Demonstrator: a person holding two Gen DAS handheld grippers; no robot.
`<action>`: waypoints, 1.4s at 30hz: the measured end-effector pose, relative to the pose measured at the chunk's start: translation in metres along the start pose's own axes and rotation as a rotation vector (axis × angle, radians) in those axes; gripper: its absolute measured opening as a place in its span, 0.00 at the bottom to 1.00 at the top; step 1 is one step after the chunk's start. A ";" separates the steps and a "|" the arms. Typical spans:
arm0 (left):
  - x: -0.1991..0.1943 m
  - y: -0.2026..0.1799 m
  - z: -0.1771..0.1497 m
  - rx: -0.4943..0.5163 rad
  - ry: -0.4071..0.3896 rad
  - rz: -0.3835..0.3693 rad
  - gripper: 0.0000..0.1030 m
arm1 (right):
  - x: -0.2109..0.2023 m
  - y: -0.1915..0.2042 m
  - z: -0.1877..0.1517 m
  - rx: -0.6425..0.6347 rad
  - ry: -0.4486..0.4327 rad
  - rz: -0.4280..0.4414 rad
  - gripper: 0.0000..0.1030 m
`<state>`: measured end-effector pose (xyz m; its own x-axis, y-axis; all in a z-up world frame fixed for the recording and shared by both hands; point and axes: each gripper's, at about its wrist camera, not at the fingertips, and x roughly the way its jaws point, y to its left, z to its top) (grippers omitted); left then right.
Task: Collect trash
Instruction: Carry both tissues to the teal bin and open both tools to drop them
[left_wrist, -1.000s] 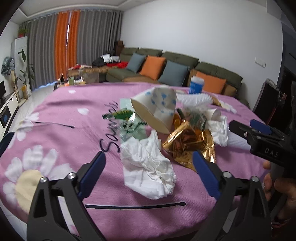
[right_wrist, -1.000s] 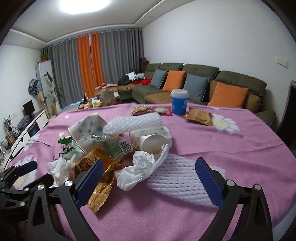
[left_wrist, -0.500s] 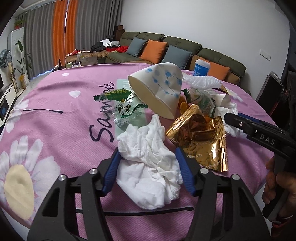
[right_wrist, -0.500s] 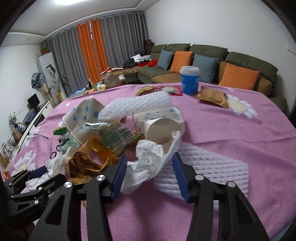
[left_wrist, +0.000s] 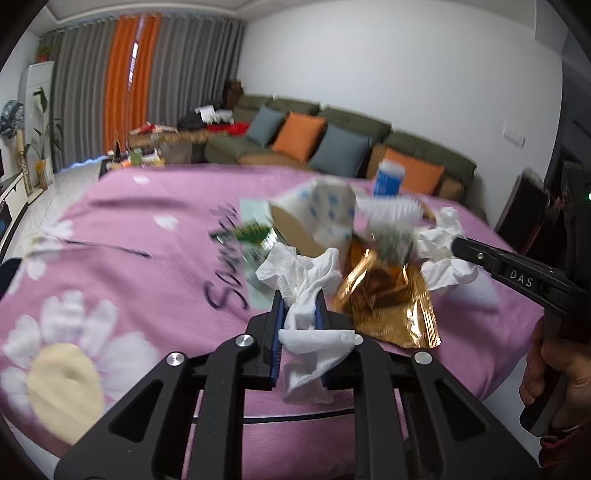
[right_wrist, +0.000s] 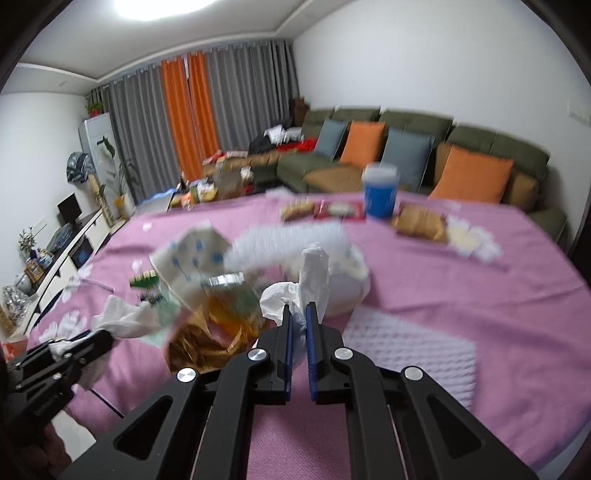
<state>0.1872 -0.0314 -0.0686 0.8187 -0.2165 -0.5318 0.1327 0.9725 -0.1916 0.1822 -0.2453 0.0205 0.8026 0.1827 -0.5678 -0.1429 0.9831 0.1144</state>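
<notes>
A pile of trash lies on the purple flowered tablecloth (left_wrist: 147, 288). The jaws of my left gripper (left_wrist: 300, 299) are closing, and their blue pads squeeze a crumpled white tissue (left_wrist: 299, 273) at the near side of the pile. My right gripper (right_wrist: 298, 310) is shut on another crumpled white tissue (right_wrist: 314, 269), which sticks up above its tips. In the left wrist view the right gripper (left_wrist: 458, 244) reaches in from the right with its tissue (left_wrist: 439, 258). The left gripper (right_wrist: 74, 343) shows low on the left of the right wrist view. Both views are blurred.
A gold foil wrapper (left_wrist: 384, 299), a paper cup with blue dots (left_wrist: 317, 218) on its side, green wrappers and white foam netting (right_wrist: 410, 350) make up the pile. A blue cup (right_wrist: 380, 192) and snack packets stand farther back. A sofa lies beyond the table.
Both grippers went from wide open to closed, each on a white tissue. Each tissue is now bunched up between the pads.
</notes>
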 end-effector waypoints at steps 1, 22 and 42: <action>-0.009 0.006 0.003 -0.009 -0.026 0.007 0.15 | -0.009 0.004 0.005 -0.007 -0.034 0.000 0.05; -0.154 0.237 0.011 -0.316 -0.187 0.556 0.15 | 0.058 0.308 0.070 -0.299 0.134 0.795 0.05; -0.094 0.409 -0.028 -0.568 0.043 0.577 0.34 | 0.164 0.483 0.013 -0.485 0.465 0.670 0.19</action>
<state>0.1489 0.3842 -0.1197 0.6474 0.2916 -0.7042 -0.6177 0.7419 -0.2607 0.2529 0.2591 -0.0066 0.1704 0.5937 -0.7864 -0.7988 0.5506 0.2426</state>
